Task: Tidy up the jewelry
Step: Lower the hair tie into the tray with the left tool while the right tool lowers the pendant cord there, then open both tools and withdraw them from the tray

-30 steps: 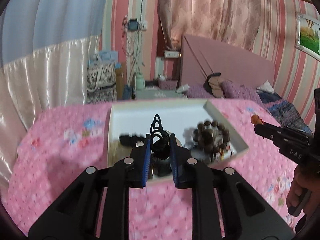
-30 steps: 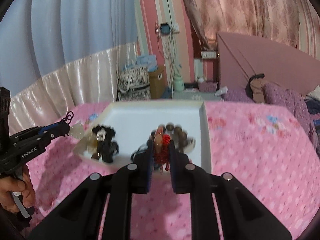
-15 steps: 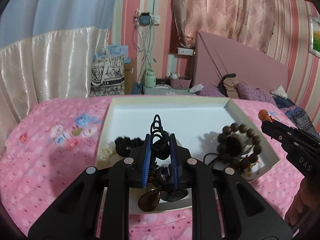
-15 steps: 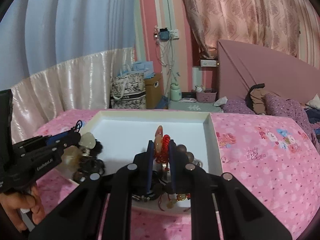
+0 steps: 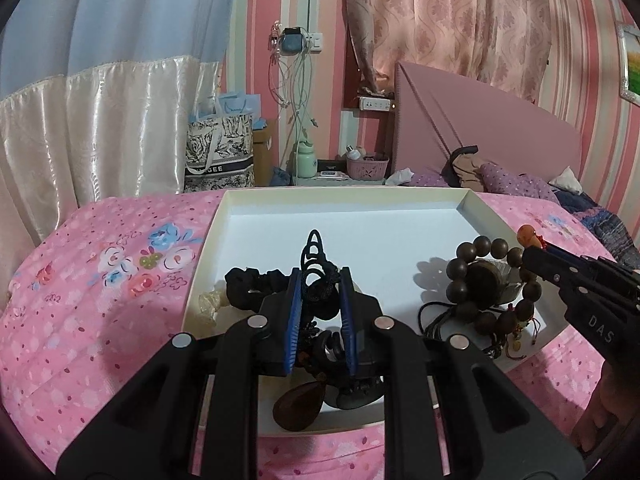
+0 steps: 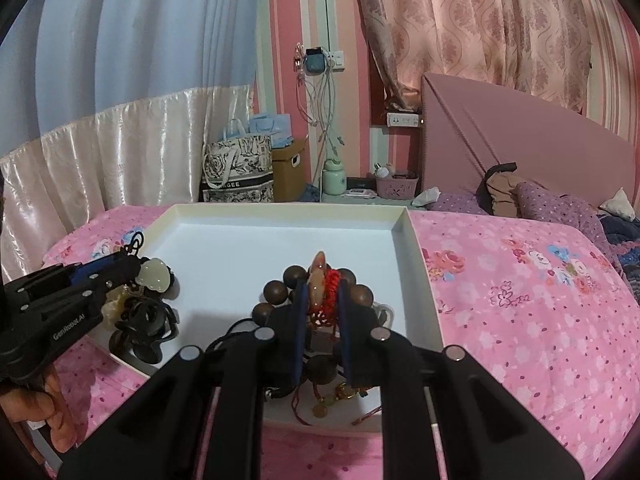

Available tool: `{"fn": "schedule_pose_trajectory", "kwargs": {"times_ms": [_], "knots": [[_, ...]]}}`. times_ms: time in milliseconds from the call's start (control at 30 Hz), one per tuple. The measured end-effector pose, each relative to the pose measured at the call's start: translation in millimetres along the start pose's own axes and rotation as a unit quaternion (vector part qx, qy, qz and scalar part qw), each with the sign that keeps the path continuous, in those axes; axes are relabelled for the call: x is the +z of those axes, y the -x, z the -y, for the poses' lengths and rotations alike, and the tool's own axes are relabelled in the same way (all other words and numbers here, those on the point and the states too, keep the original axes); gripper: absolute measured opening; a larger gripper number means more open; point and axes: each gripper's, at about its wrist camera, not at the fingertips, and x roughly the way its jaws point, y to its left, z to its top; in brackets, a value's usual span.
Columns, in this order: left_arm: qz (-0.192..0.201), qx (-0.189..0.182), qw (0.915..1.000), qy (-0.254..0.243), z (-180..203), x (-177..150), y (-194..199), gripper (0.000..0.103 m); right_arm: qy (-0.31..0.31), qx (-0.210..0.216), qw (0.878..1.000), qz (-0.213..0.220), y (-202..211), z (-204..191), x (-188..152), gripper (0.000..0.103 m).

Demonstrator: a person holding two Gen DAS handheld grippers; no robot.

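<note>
A white tray (image 5: 344, 220) lies on the pink bedspread; it also shows in the right wrist view (image 6: 280, 216). My left gripper (image 5: 320, 284) is shut on a black knotted cord piece (image 5: 314, 264) with a dark brown pendant (image 5: 298, 406) hanging under it, over the tray's near left part. My right gripper (image 6: 322, 292) is shut on an orange pendant with red cord (image 6: 320, 280), over a brown bead bracelet (image 6: 276, 292) at the tray's near right. That bracelet also shows in the left wrist view (image 5: 480, 248). A black scrunchie (image 5: 248, 284) lies in the tray.
Pale stones (image 5: 210, 306) lie at the tray's near left corner. A pale jade pendant (image 6: 156, 276) and black cords (image 6: 144, 324) lie under my left gripper in the right wrist view. A patterned bag (image 5: 220, 152) and a nightstand stand beyond the bed. Pillows lie at the far right.
Both grippers have moved lower and closer over the tray, each still holding its piece. The tray now fills more of both views.
</note>
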Motion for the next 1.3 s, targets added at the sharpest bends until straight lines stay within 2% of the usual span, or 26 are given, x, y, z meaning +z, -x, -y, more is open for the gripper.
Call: {"fn": "schedule_pose_trajectory", "kwargs": {"times_ms": [500, 633, 700, 800, 900, 933, 967, 1000, 1033, 1067, 1133, 1233, 1300], "knots": [[-0.009, 0.005, 0.9999, 0.000, 4.9, -0.8, -8.6, 0.017, 0.010, 0.009, 1.000, -0.020, -14.2, -8.1, -3.9, 0.015], [-0.006, 0.010, 0.9999, -0.003, 6.1, -0.2, -7.9, 0.019, 0.011, 0.007, 1.000, -0.023, -14.8, -8.2, -3.7, 0.017], [-0.004, 0.013, 0.9999, -0.003, 6.7, -0.5, -7.0, 0.024, 0.010, 0.008, 1.000, -0.023, -15.4, -8.1, -3.6, 0.017], [0.001, 0.017, 0.9998, -0.003, 7.4, -0.8, -5.5, 0.036, 0.011, 0.007, 1.000, -0.024, -15.0, -8.7, -3.6, 0.017], [0.008, 0.019, 0.9998, -0.001, 6.2, -1.6, -2.2, 0.054, 0.012, 0.007, 1.000, -0.023, -13.9, -8.8, -3.2, 0.018], [0.014, 0.024, 0.9996, 0.002, 5.3, -2.1, 0.5, 0.069, 0.011, 0.008, 1.000, -0.022, -12.8, -8.5, -3.2, 0.018], [0.021, 0.029, 0.9993, 0.007, 4.1, -2.2, 3.1, 0.082, 0.009, 0.008, 1.000, -0.021, -11.8, -7.8, -3.0, 0.022], [0.027, 0.031, 0.9991, 0.010, 2.2, -1.5, 5.3, 0.087, 0.007, 0.007, 1.000, -0.020, -10.5, -6.9, -2.7, 0.028], [0.034, 0.030, 0.9988, 0.014, 0.6, -1.0, 8.0, 0.094, 0.001, 0.005, 1.000, -0.018, -8.3, -5.2, -2.4, 0.050], [0.038, 0.029, 0.9987, 0.017, -0.3, 0.2, 9.6, 0.099, -0.001, 0.005, 1.000, -0.015, -6.6, -4.9, -2.1, 0.067], [0.038, 0.027, 0.9988, 0.016, -1.6, 2.3, 13.4, 0.100, -0.003, 0.005, 1.000, -0.016, -2.8, -3.8, -1.0, 0.068], [0.036, 0.030, 0.9989, 0.005, -0.5, 2.9, 22.3, 0.100, -0.010, 0.004, 1.000, -0.011, 11.1, -0.3, 0.6, 0.079], [0.036, 0.029, 0.9989, -0.006, 0.4, 2.4, 34.0, 0.100, -0.010, 0.002, 1.000, -0.009, 22.2, 1.8, 0.5, 0.082]]}}
